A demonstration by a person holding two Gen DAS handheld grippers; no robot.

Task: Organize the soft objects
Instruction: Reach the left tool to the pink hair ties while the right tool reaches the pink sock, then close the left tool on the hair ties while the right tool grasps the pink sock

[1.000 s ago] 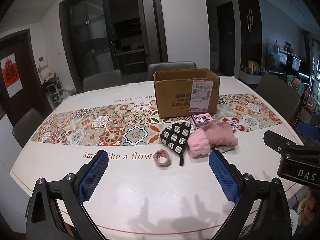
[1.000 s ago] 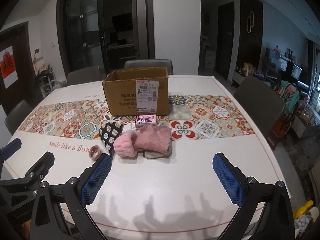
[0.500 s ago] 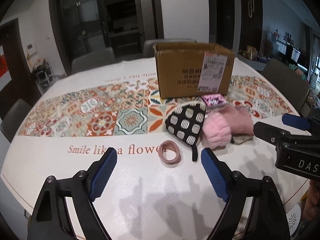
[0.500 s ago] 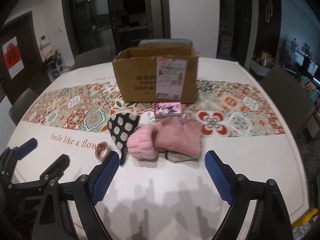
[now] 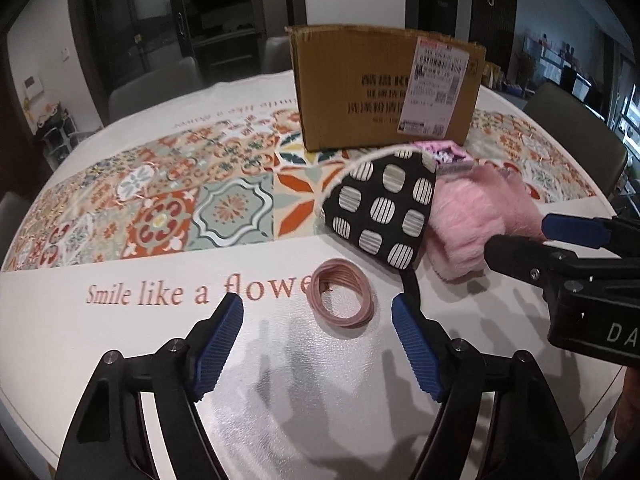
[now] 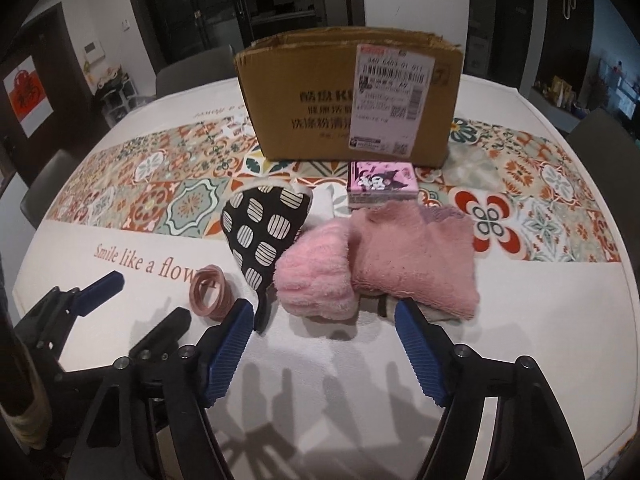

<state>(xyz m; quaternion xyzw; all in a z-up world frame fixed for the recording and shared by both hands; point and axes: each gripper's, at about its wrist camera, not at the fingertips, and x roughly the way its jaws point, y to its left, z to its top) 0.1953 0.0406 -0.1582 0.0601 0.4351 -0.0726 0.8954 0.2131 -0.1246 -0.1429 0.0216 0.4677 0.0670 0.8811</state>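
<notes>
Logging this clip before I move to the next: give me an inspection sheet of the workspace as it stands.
Surface: white table with a patterned tile runner and the print "Smile like a flower".
Job's things: open cardboard box on the runner; in front of it a dotted black pouch, a fluffy pink item, a pink towel and pink hair ties.
Clutter: small pink cartoon pack against the box.
Grippers: left claw open, facing the hair ties; right claw open, facing the fluffy pink item.
Cables: nothing seen.
Surroundings: grey chairs, dark glass doors.
</notes>
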